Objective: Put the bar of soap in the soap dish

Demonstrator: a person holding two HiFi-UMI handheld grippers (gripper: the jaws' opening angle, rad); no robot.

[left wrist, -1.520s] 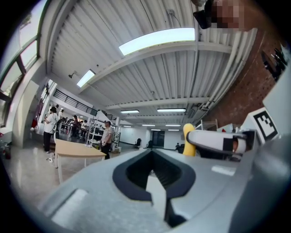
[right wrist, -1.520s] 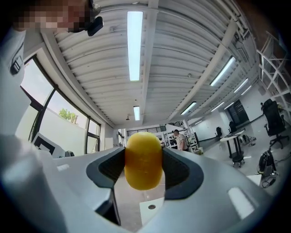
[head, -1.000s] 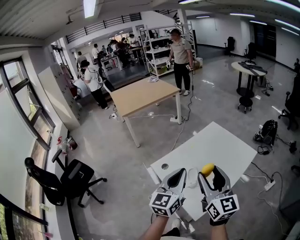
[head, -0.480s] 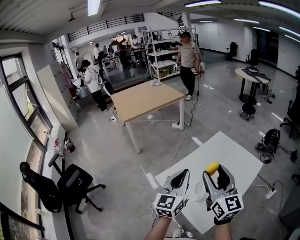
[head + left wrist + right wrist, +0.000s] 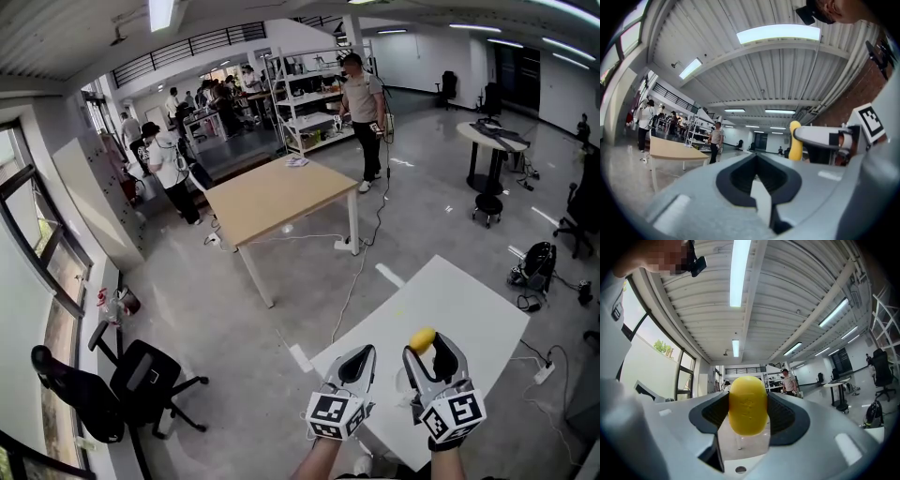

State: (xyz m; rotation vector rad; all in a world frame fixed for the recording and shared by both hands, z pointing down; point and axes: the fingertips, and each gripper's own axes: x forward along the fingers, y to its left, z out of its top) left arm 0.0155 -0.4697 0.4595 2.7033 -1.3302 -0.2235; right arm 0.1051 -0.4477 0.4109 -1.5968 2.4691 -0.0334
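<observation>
Bar of soap [image 5: 747, 401], yellow & oval, sits upright between the jaws of the right hand-held gripper [image 5: 748, 417]; both dark pads press on its sides, top and bottom ends sticking out past them. From the head view the soap [image 5: 421, 339] shows at the tip of that gripper, held up in the air over the near edge of the white tabletop [image 5: 464, 300], not touching it. Left hand-held gripper [image 5: 757, 169] has its jaws brought together, w/ nothing between them, only a sliver of pale surface seen thru the hollow betw the pads. Head view puts it [image 5: 362, 357] just beside the right one, on its left, both pointing fwd, marker cubes facing the camera. Left gripper view also catches the soap [image 5: 795, 140] in the right one's jaw off to the right. Farther back: a wooden table [image 5: 277, 192] on white legs, a person [image 5: 362, 103] standing at its far corner, shelving rack [image 5: 314, 103] behind, black office chair [image 5: 141, 370] at left near the windows, dark round table [image 5: 492, 136] at right.
</observation>
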